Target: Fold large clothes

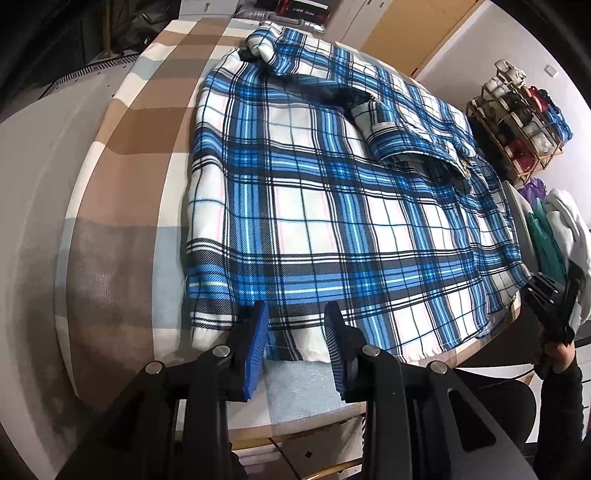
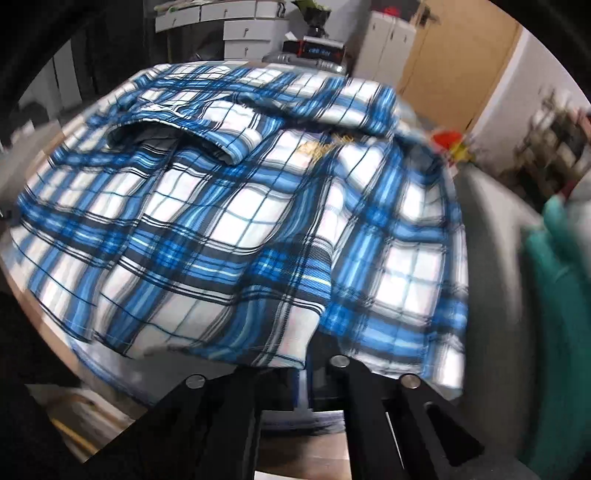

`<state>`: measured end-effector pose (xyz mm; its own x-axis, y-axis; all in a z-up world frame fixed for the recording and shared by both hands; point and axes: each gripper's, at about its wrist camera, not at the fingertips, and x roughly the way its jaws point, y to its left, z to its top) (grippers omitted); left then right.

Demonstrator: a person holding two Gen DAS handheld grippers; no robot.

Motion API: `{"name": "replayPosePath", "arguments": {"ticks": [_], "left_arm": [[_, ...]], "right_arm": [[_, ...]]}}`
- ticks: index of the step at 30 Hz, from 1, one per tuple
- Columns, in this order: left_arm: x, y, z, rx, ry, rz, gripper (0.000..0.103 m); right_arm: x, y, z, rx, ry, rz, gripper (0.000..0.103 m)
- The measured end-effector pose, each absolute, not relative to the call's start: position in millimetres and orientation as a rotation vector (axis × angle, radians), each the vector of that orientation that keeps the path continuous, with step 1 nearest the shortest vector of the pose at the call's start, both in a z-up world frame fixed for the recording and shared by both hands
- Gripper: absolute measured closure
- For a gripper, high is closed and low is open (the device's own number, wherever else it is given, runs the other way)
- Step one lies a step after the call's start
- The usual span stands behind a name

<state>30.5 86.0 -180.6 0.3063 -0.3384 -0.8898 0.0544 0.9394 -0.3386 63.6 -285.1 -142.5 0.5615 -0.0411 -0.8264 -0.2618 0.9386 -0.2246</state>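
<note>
home storeroom — shoe rack (image 1: 517, 122) | white cabinets (image 2: 236, 18) | striped table cover (image 1: 122, 155)

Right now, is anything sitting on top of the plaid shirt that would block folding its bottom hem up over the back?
Nothing separate lies on the plaid shirt. Only its own sleeve is folded across the upper back; the rest is bare.
</note>
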Motion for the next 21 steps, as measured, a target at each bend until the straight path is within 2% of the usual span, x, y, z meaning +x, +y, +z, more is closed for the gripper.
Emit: {"name": "replayPosePath", "arguments": {"ticks": [4,8,14,15,17,21], "left_arm": [[31,83,-179,-0.253,1.232,-0.264,0.078],[33,77,-181,-0.226,1.240,-0.264,0.078],[34,78,-180,-0.219,1.242,-0.261,0.078],[35,80,-179,-0.224,1.242,-0.260,0.078],[36,81,-179,-0.228,1.242,-0.259,0.078],[35,82,-179,-0.226,1.241,-0.255,0.078]], "right_arm": [[42,-269,-133,-0.567,0.942,0.087,0.102],[31,-263,-160,-0.725,1.063,0.101,0.102],[32,-264,-158,-0.713,1.139,0.160,0.098],[27,-266,-156,-0.707,1.161,0.189,0.095],[24,-273,-149,-0.661,1.207,0.259,0.079],[21,-290,-109,-0.409,1.180,0.378,0.065]]}}
